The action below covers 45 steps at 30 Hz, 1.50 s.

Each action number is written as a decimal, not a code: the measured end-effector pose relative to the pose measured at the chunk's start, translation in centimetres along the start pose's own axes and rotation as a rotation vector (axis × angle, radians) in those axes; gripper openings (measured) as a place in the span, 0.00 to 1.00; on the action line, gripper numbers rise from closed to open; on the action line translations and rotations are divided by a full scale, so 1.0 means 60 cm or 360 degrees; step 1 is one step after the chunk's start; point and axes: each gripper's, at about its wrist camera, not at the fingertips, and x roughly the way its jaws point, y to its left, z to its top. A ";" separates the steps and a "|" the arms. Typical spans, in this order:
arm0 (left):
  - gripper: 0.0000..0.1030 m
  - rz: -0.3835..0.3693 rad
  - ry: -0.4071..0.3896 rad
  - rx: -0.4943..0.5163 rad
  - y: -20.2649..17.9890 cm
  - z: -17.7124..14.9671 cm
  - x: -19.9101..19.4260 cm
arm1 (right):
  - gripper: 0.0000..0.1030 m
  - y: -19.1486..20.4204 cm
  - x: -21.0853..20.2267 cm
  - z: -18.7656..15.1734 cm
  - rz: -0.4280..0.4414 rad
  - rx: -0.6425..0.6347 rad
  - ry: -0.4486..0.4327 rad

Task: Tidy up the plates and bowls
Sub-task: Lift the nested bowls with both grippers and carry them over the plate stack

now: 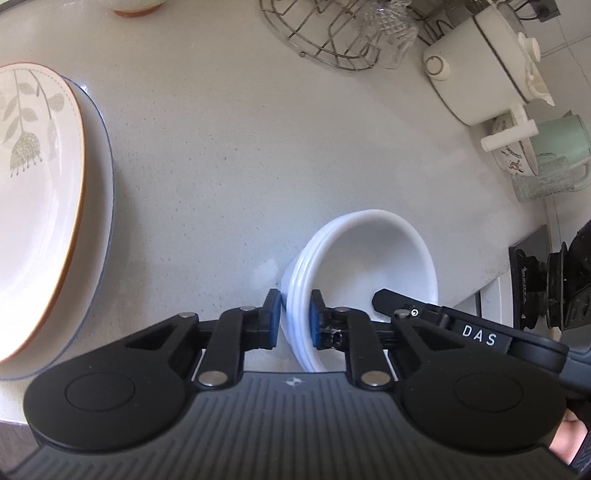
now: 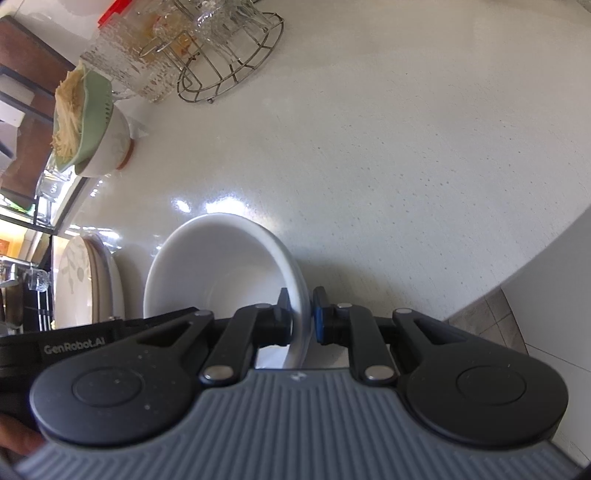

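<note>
A stack of nested white bowls point(image 1: 362, 258) is near the front of the pale countertop point(image 1: 229, 147). My left gripper point(image 1: 294, 319) is shut on the stack's left rim, one blue pad outside and one inside. My right gripper point(image 2: 301, 317) is shut on the opposite rim of the white bowl point(image 2: 221, 266). In the left wrist view the right gripper's finger point(image 1: 388, 297) reaches into the bowl from the right. A floral plate with an orange edge point(image 1: 37, 203) lies on a blue-rimmed plate point(image 1: 101, 221) at the left. The same plates point(image 2: 85, 280) show left of the bowl in the right wrist view.
A wire rack with glasses point(image 1: 325, 33) stands at the back, with a white lidded pot point(image 1: 487, 74), a green mug point(image 1: 561, 140) and a glass mug point(image 1: 539, 177) to its right. A stove burner point(image 1: 554, 288) lies past the counter's right end. A green strainer on a bowl point(image 2: 92, 122) sits far left.
</note>
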 end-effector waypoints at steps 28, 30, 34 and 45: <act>0.18 -0.0139 -0.0080 0.0140 0.010 -0.011 -0.149 | 0.15 0.079 -0.120 -0.051 -0.0039 0.0073 -0.0203; 0.18 -0.0148 -0.0090 0.0143 0.020 -0.008 -0.168 | 0.15 0.095 -0.127 -0.055 -0.0032 0.0066 -0.0214; 0.18 -0.0155 -0.0128 0.0125 0.046 -0.001 -0.201 | 0.15 0.128 -0.132 -0.058 -0.0004 0.0067 -0.0238; 0.19 -0.0126 -0.0277 -0.0098 0.164 0.001 -0.270 | 0.16 0.230 -0.091 -0.053 0.0071 -0.0057 -0.0173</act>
